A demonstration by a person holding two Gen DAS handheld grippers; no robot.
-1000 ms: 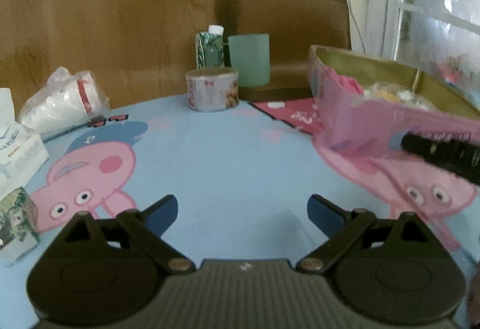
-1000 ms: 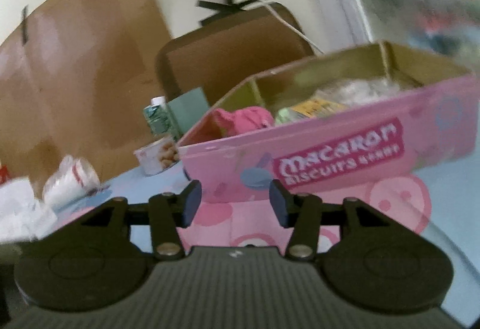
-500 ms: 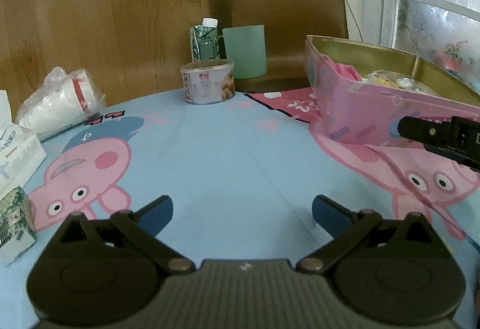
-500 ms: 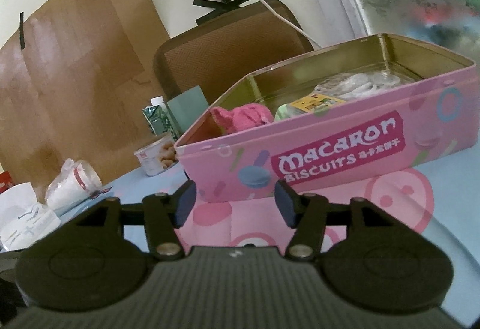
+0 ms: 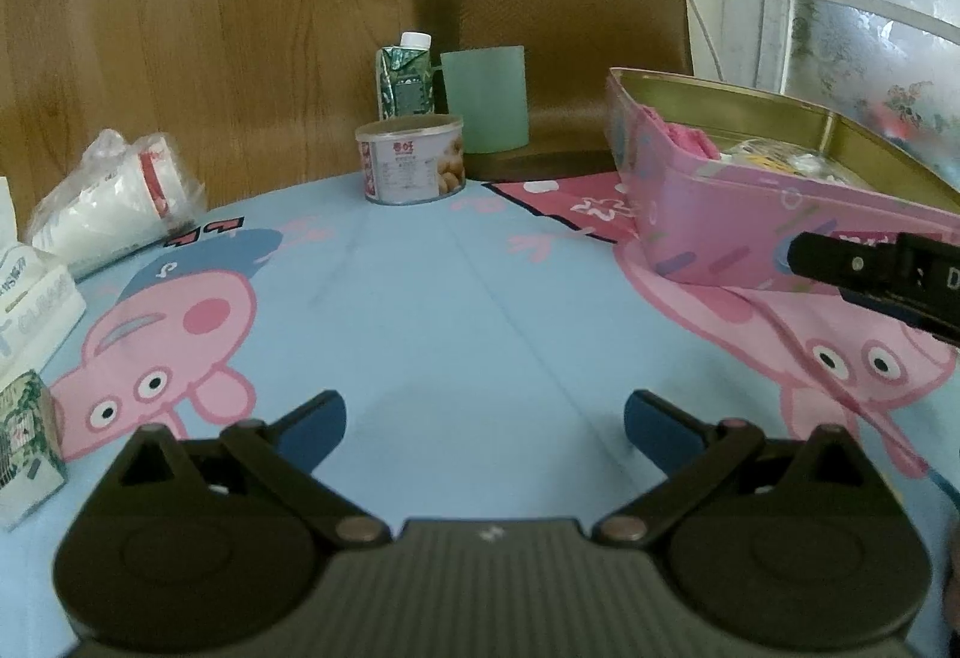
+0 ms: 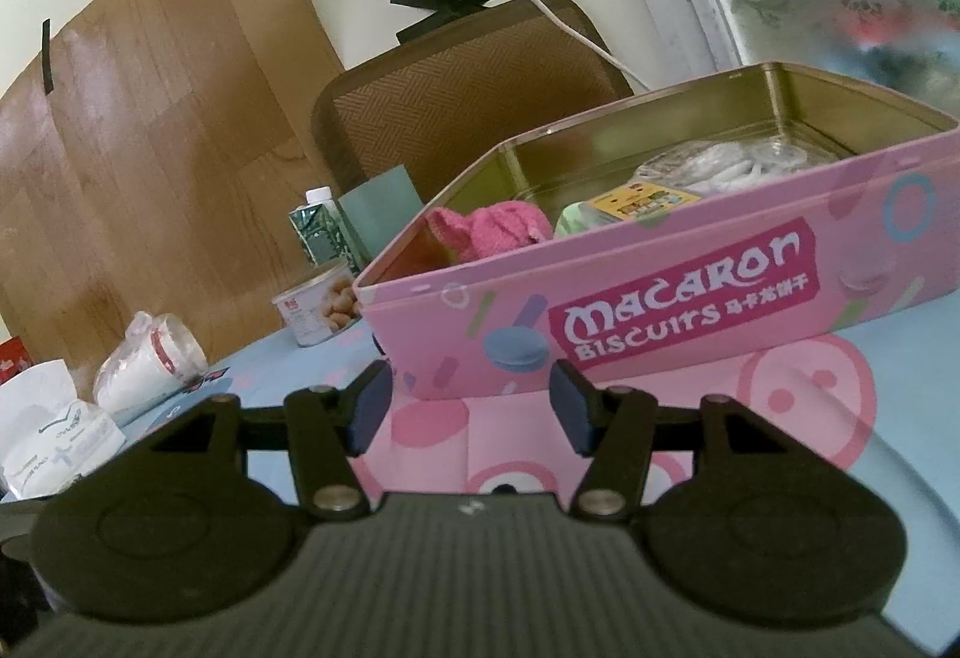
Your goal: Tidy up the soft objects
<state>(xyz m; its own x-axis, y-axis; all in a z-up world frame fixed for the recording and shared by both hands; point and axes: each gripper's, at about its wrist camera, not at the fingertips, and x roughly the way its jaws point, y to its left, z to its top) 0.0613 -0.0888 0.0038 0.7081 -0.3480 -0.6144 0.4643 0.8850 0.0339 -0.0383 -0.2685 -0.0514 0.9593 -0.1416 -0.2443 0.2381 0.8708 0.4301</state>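
A pink Macaron Biscuits tin [image 6: 690,298] stands open on the table at the right; it also shows in the left wrist view [image 5: 750,244]. Inside lie a pink fluffy cloth [image 6: 498,229], a green and yellow packet [image 6: 624,208] and white plastic-wrapped items [image 6: 720,163]. My right gripper [image 6: 468,406] is open and empty, just in front of the tin's near wall. My left gripper [image 5: 483,421] is open and empty over the blue cartoon tablecloth [image 5: 432,310]. The right gripper's finger [image 5: 876,274] shows at the left view's right edge.
At the table's back stand a small can [image 5: 411,166], a green carton [image 5: 405,79] and a green cup [image 5: 486,97]. A bagged stack of paper cups [image 5: 114,196], tissue packs [image 5: 33,292] and a small box [image 5: 24,436] lie left. A brown chair [image 5: 558,28] stands behind.
Both grippers have drawn back a little from the tin and steadied. The right gripper's jaws have widened slightly. Nothing was picked up or released.
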